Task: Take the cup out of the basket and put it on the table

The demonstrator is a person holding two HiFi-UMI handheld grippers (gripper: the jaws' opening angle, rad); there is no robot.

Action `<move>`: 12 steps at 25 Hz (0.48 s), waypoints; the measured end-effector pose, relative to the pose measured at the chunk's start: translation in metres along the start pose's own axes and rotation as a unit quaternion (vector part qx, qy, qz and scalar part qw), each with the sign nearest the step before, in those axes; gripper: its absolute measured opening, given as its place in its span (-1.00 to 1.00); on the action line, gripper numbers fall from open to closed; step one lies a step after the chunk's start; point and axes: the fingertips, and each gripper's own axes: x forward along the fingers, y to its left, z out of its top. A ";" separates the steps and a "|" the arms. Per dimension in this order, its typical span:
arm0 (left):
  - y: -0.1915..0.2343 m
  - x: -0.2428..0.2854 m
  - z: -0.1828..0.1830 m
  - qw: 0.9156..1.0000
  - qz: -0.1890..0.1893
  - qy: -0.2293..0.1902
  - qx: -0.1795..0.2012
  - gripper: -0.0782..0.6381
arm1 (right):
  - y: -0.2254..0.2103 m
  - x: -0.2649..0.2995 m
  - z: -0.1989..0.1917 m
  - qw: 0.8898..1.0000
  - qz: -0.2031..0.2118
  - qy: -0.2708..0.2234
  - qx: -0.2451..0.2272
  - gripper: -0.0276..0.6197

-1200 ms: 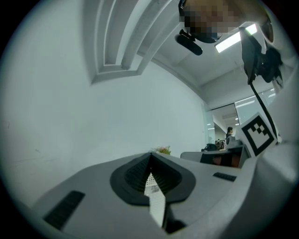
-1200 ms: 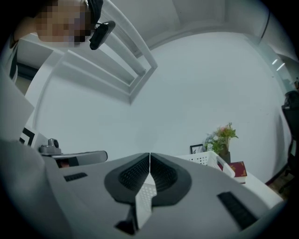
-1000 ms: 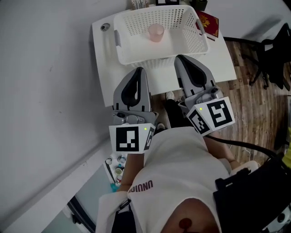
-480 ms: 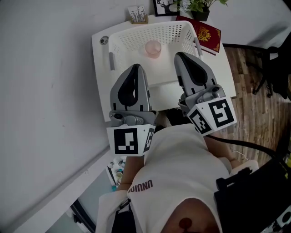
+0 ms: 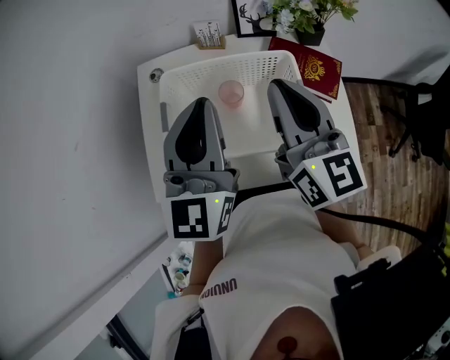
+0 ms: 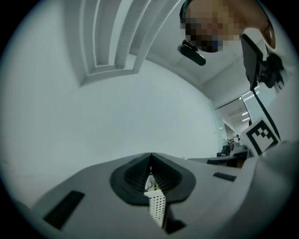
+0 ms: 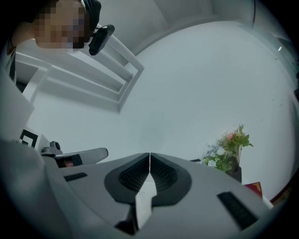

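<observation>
Your left gripper (image 5: 199,103) and right gripper (image 5: 278,84) hang over the near part of the white basket (image 5: 211,69). Both have their jaws pressed together, with nothing in them. The pink cup (image 5: 231,93) stands upright inside the basket, between the two gripper tips and apart from both.

Just right of the basket lies a red book (image 5: 314,68). At the far edge stand a plant (image 5: 309,14), a framed picture (image 5: 249,17) and a small card stand (image 5: 208,35).

Your grippers hide the near side of the basket. The picture and plant are cut off at the top. Both gripper views show mostly bare wall.

The table (image 5: 149,112) is white and sits against a grey wall (image 5: 70,105). The floor (image 5: 394,162) on the right is wood.
</observation>
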 end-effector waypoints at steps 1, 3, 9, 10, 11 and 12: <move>0.002 0.003 -0.001 1.000 0.002 0.001 0.000 -0.75 | -0.002 0.002 -0.001 1.000 0.001 0.001 0.003 -0.85; 0.005 0.008 -0.002 1.000 0.004 0.005 0.001 -0.75 | -0.005 0.007 -0.001 1.000 0.001 0.004 0.009 -0.85; 0.014 0.021 -0.005 1.000 0.001 0.018 0.001 -0.74 | -0.011 0.018 -0.002 1.000 -0.004 0.011 0.019 -0.85; 0.014 0.024 -0.006 1.000 -0.005 0.020 0.001 -0.74 | -0.013 0.019 -0.003 1.000 -0.008 0.011 0.021 -0.85; 0.014 0.027 -0.009 1.000 -0.012 0.023 0.000 -0.74 | -0.014 0.020 -0.003 1.000 -0.012 0.011 0.024 -0.85; 0.014 0.030 -0.011 1.000 -0.017 0.026 -0.001 -0.74 | -0.015 0.022 -0.004 0.999 -0.016 0.011 0.025 -0.85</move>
